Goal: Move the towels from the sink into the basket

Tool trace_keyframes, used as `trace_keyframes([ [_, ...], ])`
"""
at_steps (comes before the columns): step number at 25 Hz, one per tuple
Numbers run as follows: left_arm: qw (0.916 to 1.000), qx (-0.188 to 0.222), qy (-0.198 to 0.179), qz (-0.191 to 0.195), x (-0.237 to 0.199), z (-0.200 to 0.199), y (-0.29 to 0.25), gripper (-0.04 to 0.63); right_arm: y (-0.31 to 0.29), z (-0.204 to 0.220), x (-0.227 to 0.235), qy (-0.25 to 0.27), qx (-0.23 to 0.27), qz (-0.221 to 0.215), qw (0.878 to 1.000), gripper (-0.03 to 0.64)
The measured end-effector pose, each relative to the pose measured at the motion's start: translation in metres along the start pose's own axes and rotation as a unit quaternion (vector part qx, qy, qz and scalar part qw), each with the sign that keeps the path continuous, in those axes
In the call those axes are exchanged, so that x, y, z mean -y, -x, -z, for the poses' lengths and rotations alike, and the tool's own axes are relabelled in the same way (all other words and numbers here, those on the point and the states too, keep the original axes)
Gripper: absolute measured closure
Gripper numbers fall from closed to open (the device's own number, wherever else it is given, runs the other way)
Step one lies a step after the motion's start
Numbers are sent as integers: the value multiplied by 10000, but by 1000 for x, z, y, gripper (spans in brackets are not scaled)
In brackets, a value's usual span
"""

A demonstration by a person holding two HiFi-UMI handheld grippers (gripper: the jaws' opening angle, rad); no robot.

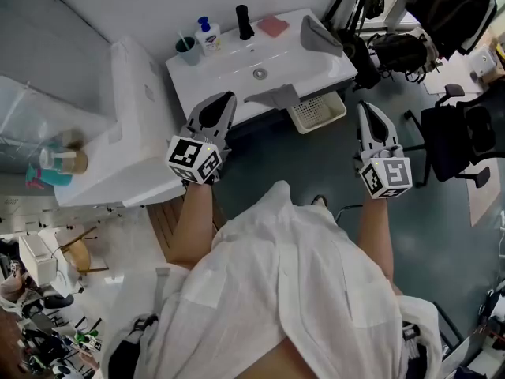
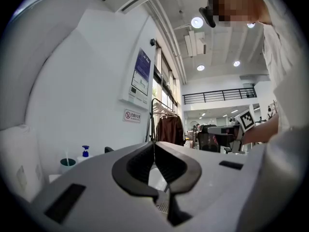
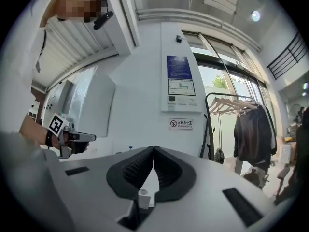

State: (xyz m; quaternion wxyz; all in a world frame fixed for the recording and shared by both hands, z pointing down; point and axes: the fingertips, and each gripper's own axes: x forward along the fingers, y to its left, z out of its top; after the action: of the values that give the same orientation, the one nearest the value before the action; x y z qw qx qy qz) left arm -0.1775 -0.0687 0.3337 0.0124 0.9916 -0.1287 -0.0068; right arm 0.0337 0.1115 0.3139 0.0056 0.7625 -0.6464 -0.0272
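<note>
The sink (image 1: pixel 217 71) is white, two towels (image 1: pixel 278 97) grey, one towel (image 1: pixel 273 26) pink, basket (image 1: pixel 316 110) cream.

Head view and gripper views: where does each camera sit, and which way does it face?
Head view: on the person's head, steeply down at the sink and basket; forearms, shirt, left gripper and right gripper show.
Left gripper view: on that gripper, level along its shut fingers toward the wall; the right forearm shows.
Right gripper view: on that gripper, level along its shut fingers toward the wall; the left forearm shows.
Shared: both gripper views show the wall sign and clothes rack.
</note>
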Motion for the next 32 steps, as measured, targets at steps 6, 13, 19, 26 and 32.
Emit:
trace_keyframes([
  [6, 10000, -8, 57, -57, -4, 4, 3, 581, -4, 8, -4, 175, -202, -4, 9996, 589],
  [13, 10000, -59, 9, -64, -8, 6, 4, 581, -9, 10, -5, 120, -236, 16, 9996, 588],
  [19, 9999, -72, 31, -107, -14, 7, 7, 581, -15, 12, -9, 97, -255, 0, 9996, 588],
  [26, 9997, -66, 151, -163, -21, 12, 4, 581, -22, 16, -11, 91, -352, -90, 9993, 588],
  [32, 9995, -97, 236, -176, -22, 18, -12, 581, -36, 23, -1, 57, -457, -166, 9988, 588],
])
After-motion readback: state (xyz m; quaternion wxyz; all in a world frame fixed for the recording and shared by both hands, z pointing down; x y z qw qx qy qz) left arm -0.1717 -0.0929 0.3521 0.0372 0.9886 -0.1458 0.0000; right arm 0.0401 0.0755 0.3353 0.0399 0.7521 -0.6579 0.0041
